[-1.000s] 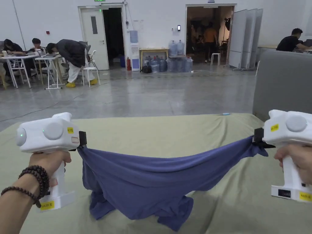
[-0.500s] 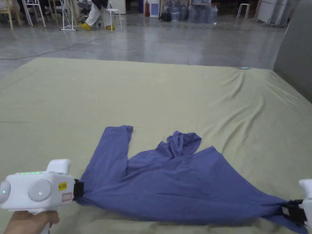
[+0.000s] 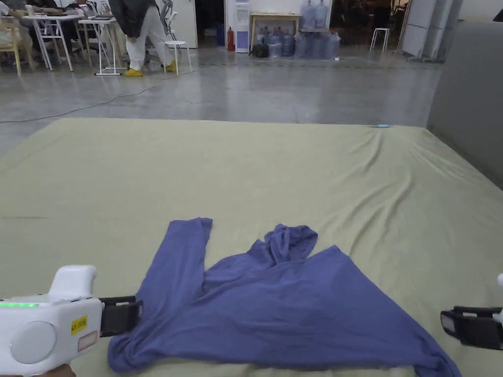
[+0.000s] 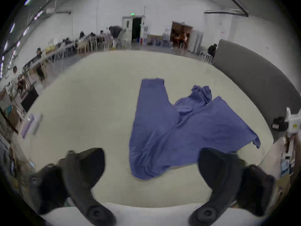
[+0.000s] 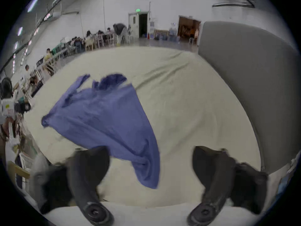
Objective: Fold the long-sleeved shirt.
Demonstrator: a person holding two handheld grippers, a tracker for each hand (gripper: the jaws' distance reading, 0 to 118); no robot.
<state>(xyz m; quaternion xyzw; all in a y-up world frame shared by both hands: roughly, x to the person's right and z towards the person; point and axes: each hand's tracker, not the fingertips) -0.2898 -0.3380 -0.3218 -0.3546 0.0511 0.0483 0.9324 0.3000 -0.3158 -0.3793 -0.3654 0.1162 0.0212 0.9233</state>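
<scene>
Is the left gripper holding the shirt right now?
No, the left gripper stands open, and the shirt lies free on the bed.

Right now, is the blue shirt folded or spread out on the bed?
Spread out, not folded: the blue shirt lies mostly flat on the green sheet, one sleeve stretched straight, the other bunched near the middle.

- The left gripper (image 3: 123,316) sits low at the left of the head view, its jaws spread wide in the left gripper view and holding nothing.
- The right gripper (image 3: 471,326) sits low at the right edge, apparently level with the left; its jaws are likewise spread and empty.
</scene>
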